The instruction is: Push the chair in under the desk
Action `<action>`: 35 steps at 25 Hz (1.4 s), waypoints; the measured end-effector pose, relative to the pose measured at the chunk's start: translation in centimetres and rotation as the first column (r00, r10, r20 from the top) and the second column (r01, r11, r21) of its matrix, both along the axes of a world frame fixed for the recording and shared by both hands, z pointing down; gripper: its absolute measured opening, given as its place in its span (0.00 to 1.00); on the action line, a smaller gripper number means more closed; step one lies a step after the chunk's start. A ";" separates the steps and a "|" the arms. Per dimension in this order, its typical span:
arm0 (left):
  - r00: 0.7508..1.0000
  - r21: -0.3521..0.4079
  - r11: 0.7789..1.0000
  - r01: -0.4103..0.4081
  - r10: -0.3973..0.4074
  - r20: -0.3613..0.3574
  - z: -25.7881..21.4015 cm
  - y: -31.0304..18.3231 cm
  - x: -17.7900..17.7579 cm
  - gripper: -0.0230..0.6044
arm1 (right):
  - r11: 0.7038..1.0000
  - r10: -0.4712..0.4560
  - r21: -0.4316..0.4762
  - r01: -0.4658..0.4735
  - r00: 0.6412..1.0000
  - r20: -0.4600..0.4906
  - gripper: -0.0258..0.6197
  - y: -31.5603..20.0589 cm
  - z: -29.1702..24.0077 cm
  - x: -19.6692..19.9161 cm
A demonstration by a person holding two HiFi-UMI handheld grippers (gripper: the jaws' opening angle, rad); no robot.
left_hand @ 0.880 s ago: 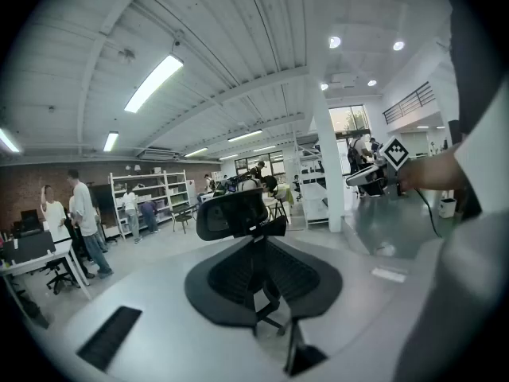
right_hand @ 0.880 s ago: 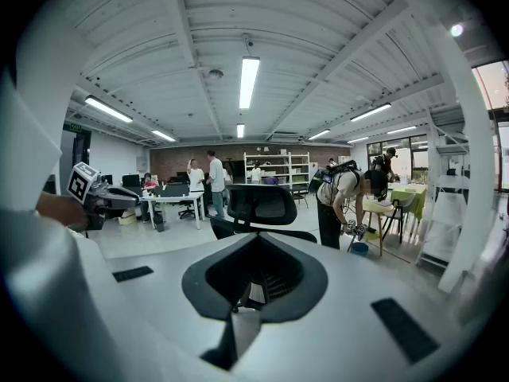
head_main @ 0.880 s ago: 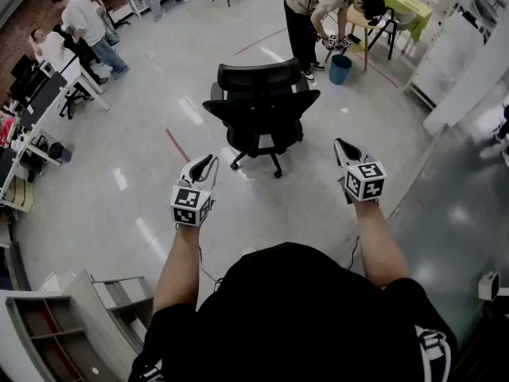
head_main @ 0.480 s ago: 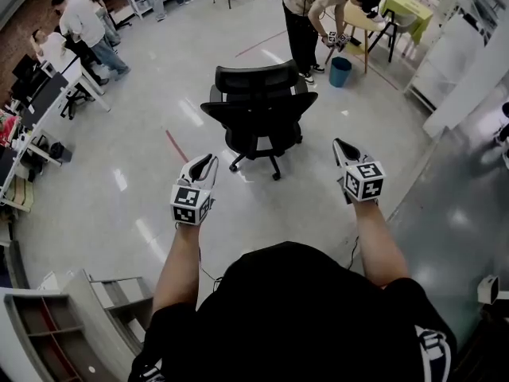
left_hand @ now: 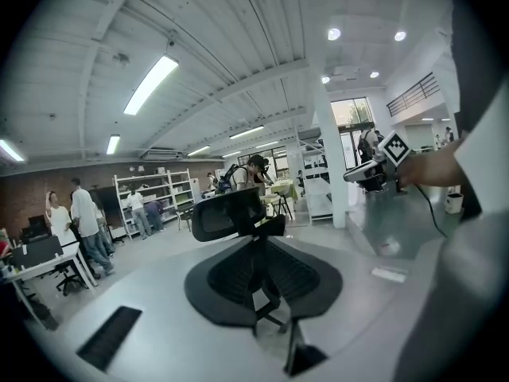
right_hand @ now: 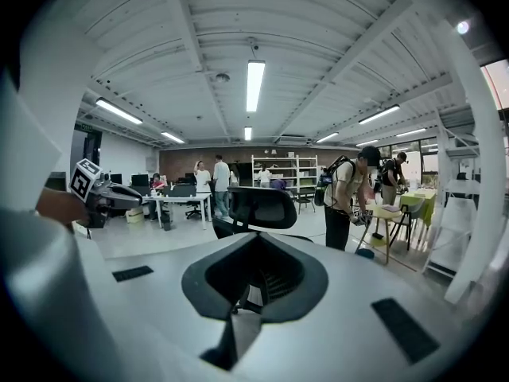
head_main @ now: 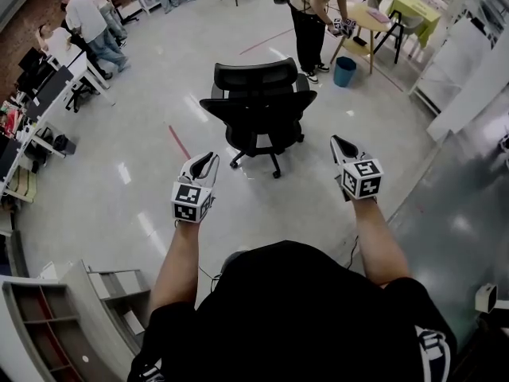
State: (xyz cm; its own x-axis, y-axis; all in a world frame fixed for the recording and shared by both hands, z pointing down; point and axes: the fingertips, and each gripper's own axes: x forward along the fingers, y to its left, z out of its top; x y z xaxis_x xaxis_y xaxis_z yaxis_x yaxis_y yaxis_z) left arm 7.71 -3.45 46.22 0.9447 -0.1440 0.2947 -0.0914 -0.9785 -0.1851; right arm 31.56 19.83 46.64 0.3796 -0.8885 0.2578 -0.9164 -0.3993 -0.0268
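A black office chair (head_main: pixel 258 106) on castors stands on the open floor ahead of me, its backrest toward me. My left gripper (head_main: pixel 210 159) and right gripper (head_main: pixel 337 142) hover short of it, one to each side, both shut with nothing between the jaws and neither touching it. In the left gripper view the chair (left_hand: pixel 231 213) sits straight ahead, with the right gripper (left_hand: pixel 362 173) off to the right. The right gripper view has the chair (right_hand: pixel 262 207) in the centre and the left gripper (right_hand: pixel 119 197) at the left.
A person (head_main: pixel 310 10) bends over a small table (head_main: pixel 362 18) beyond the chair, beside a blue bucket (head_main: pixel 344 70). Desks with people (head_main: pixel 56 86) line the left. A grey shelf unit (head_main: pixel 71 325) stands near my left. A red tape line (head_main: pixel 176 142) marks the floor.
Both grippers keep about the same places. The view has drifted a little, so the chair sits slightly higher in the picture. The person beyond it has leaned further toward the small table.
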 end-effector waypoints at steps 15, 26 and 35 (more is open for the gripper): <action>1.000 -0.005 1.000 -0.002 0.002 0.029 0.9 -1.4 2.6 0.13 | 0.999 -0.032 -0.026 0.032 0.999 -0.008 0.04 -2.0 0.4 1.7; 1.000 -0.035 0.999 0.000 0.000 0.015 2.0 -8.0 7.0 0.13 | 1.000 0.007 -0.030 -0.007 1.000 0.000 0.04 -7.8 0.3 6.7; 1.000 -0.045 0.999 -0.008 0.008 0.007 1.5 -16.6 11.4 0.13 | 0.999 0.036 -0.018 -0.036 0.999 0.003 0.04 -15.6 -0.7 10.9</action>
State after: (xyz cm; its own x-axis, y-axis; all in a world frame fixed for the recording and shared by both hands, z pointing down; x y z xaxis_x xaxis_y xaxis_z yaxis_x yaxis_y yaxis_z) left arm 19.08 -20.09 47.72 0.9435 -0.1227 0.3077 -0.0821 -0.9865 -0.1416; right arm 42.48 4.27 45.92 0.4102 -0.8696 0.2749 -0.9014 -0.4325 -0.0228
